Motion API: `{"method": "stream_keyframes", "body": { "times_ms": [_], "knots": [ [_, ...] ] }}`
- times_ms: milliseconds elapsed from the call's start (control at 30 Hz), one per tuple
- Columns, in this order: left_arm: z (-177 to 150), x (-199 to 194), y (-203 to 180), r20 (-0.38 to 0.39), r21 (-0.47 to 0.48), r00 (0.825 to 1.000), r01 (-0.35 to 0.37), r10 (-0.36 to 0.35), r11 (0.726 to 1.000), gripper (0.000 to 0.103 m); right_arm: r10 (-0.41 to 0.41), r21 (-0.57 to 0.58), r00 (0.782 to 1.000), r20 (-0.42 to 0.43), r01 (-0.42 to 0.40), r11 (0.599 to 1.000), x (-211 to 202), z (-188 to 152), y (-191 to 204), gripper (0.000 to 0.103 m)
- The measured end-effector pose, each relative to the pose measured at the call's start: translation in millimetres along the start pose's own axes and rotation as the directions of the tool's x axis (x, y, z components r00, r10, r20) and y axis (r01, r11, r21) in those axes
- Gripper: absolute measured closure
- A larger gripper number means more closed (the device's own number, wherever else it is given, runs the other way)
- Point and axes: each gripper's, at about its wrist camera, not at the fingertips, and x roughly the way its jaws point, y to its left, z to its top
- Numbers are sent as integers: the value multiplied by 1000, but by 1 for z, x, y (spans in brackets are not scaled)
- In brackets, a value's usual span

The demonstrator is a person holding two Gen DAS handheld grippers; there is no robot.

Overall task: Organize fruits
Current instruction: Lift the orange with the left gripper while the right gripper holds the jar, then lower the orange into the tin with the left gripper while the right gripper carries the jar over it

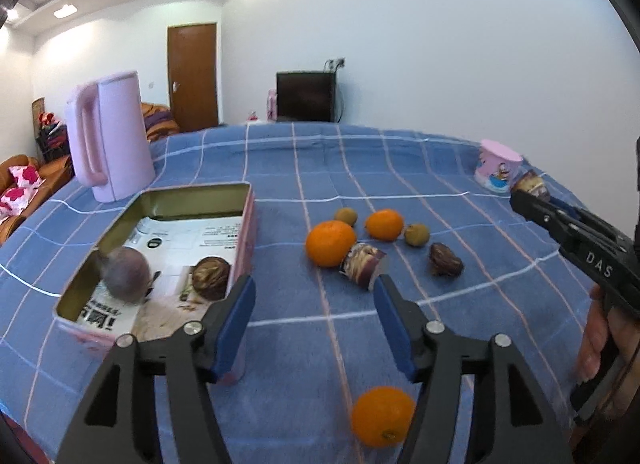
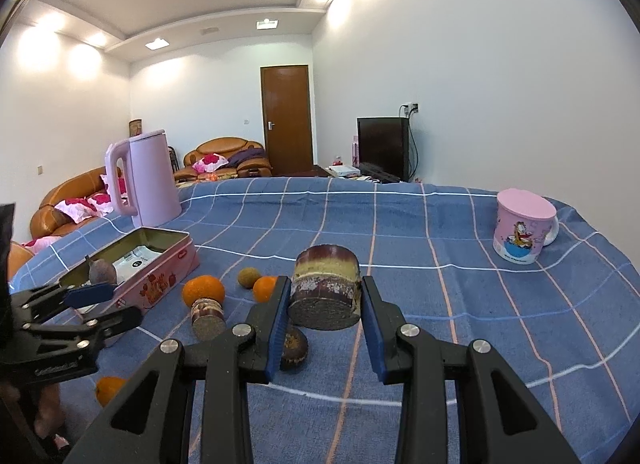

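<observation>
- Nearest the left wrist camera, one orange [image 1: 382, 416] lies on the blue checked tablecloth [image 1: 440, 167] by the near edge, under and between the left gripper's arms.
- Left gripper [image 1: 314, 296] stands released, its blue pads spread with nothing between them, just beside the pink tin's near right corner.
- Pink tin [image 1: 250, 223] sits open toward the cloth's left edge; inside lie a purple round fruit [image 1: 124, 272], a brown patterned piece [image 1: 211, 272] and printed paper.
- Mid-cloth, right of the tin: a large orange [image 1: 330, 243] touching a banded cylinder on its side [image 1: 363, 266], a smaller orange [image 1: 385, 224], two small greenish fruits [image 1: 346, 215] [image 1: 417, 234] and a dark wrinkled fruit [image 1: 445, 260].
- Right gripper [image 2: 325, 296] is clenched on a banded brown cylinder [image 2: 325, 284], a pad pressed to each side, lifted above the cloth.
- Pink kettle [image 1: 110, 135] stands at the far left corner; a pink cartoon mug [image 2: 522, 229] stands near the right edge.
</observation>
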Motion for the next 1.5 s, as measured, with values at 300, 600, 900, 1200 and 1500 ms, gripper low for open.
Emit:
{"method": "stream_keyframes", "body": {
  "times_ms": [300,600,900,1200,1500],
  "knots": [
    [-32,-15,1,-65,40,997,34,-32,999,24,40,-29,999,-2,-40,999,-49,-41,21,67],
    [-47,-14,-13,-123,100,986,128,-116,987,28,54,-52,998,19,-53,997,-60,-51,39,67],
    [-55,-4,-23,-203,105,959,222,-197,969,67,85,-57,996,-19,-86,995,-48,-59,51,67],
    [-51,-6,-8,-174,65,971,177,-164,982,68,108,-62,994,-26,-109,992,-44,-59,59,67],
    [-33,-15,16,-82,52,994,74,-70,996,68,150,-94,989,-10,-151,984,-36,-39,74,67]
  ]
}}
